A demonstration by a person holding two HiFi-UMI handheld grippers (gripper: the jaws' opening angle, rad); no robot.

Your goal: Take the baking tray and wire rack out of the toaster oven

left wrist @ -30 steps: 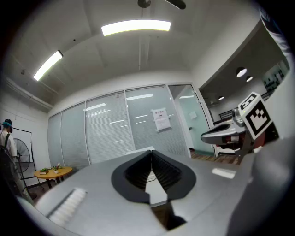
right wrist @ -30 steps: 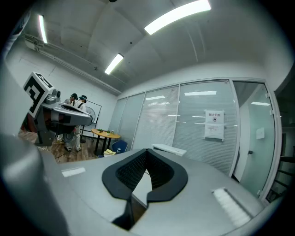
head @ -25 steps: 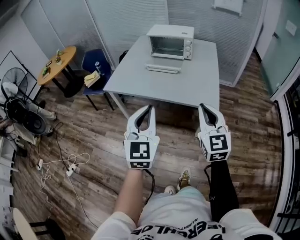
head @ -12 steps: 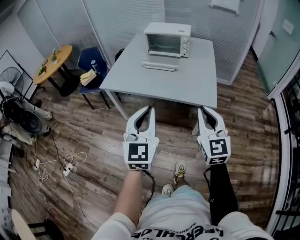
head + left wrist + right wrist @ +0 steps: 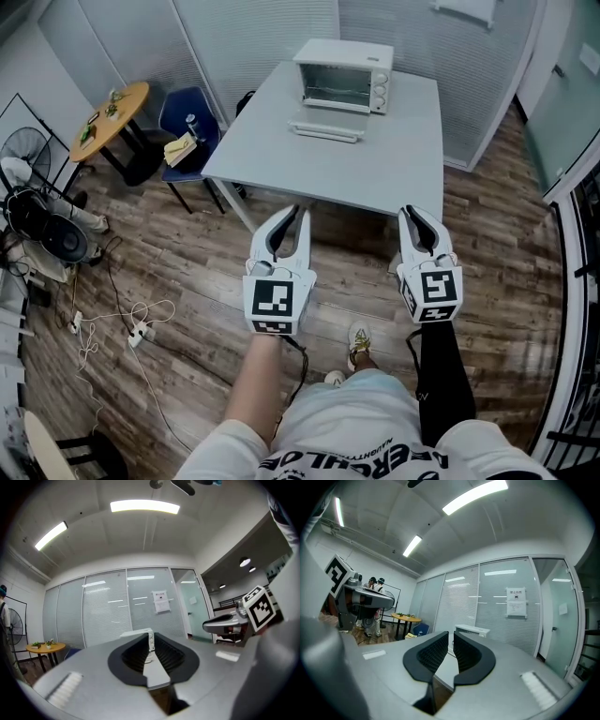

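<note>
Standing well beyond both closed jaws, the toaster oven [image 5: 343,67] faces them.

Smooth-cased toaster oven [image 5: 343,56] — matt table [image 5: 375,164] — wood-plank floor [image 5: 187,272].

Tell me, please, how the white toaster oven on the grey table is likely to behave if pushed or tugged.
The white boxy toaster oven looks wider than tall, so it probably resists tipping. It stands free on the smooth grey table, so a firm tug may slide it. Its casing looks rigid.
</note>
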